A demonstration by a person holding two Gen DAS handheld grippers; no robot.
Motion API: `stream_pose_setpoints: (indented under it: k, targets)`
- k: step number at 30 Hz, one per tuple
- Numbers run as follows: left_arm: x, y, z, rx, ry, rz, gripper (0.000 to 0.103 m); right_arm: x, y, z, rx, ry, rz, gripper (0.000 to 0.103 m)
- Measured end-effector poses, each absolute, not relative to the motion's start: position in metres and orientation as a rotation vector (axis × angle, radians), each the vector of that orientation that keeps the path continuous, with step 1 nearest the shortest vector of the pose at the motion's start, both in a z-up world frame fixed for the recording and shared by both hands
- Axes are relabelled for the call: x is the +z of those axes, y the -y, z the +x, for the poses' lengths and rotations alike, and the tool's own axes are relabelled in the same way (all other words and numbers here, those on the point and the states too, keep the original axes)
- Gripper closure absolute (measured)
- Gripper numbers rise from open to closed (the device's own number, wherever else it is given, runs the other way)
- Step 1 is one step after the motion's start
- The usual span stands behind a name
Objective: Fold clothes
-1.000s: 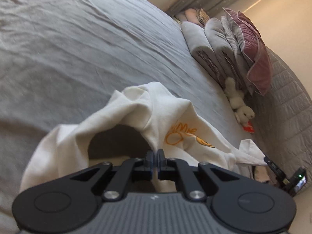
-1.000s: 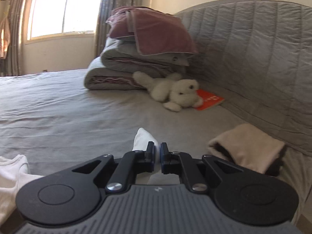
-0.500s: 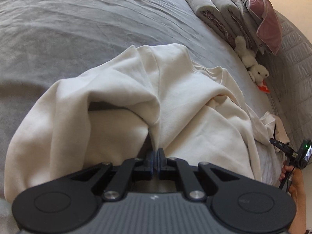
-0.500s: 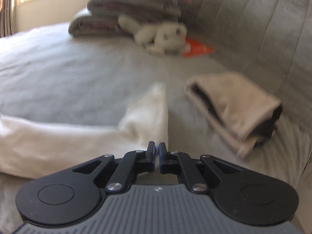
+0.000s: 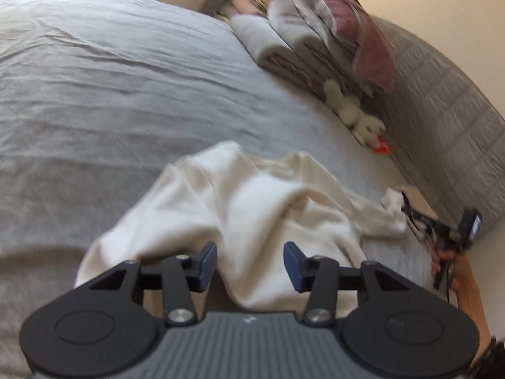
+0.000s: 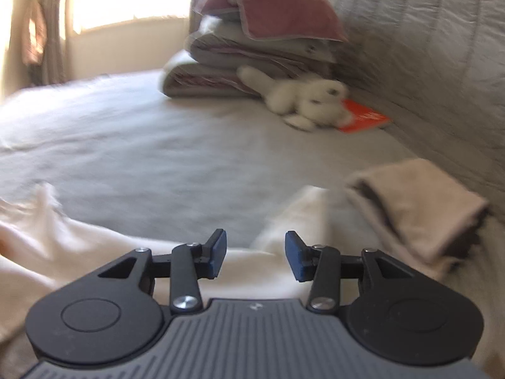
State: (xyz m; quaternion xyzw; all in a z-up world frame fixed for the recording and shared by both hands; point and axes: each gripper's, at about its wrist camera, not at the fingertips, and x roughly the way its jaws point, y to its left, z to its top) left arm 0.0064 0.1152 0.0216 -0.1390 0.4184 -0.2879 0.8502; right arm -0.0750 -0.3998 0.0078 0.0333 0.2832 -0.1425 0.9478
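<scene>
- Both claws gape: left gripper (image 5: 250, 262), right gripper (image 6: 255, 254).
- The cream sweatshirt (image 5: 252, 208) lies rumpled at 12 o'clock on the grey bedsheet (image 5: 110, 94).
- We should flatten it, then pinch its edges.

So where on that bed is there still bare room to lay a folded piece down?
The widest bare stretch of grey sheet lies left of and beyond the cream sweatshirt, up to the stacked bedding. The headboard side is crowded: a soft toy, an orange booklet and a beige folded cloth sit close together there.
</scene>
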Motion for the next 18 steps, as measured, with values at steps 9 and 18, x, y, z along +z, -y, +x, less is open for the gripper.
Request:
stream_pose_setpoints:
  k: [9, 18]
  targets:
    - [-0.027, -0.104, 0.074, -0.373, -0.826, -0.374, 0.055, -0.018, 0.344, -0.005, -0.011, -0.567, 0.153, 0.058]
    - [-0.039, -0.076, 0.09, -0.438, -0.815, -0.271, 0.054, -0.033, 0.298, 0.032, 0.186, -0.576, 0.106, 0.057]
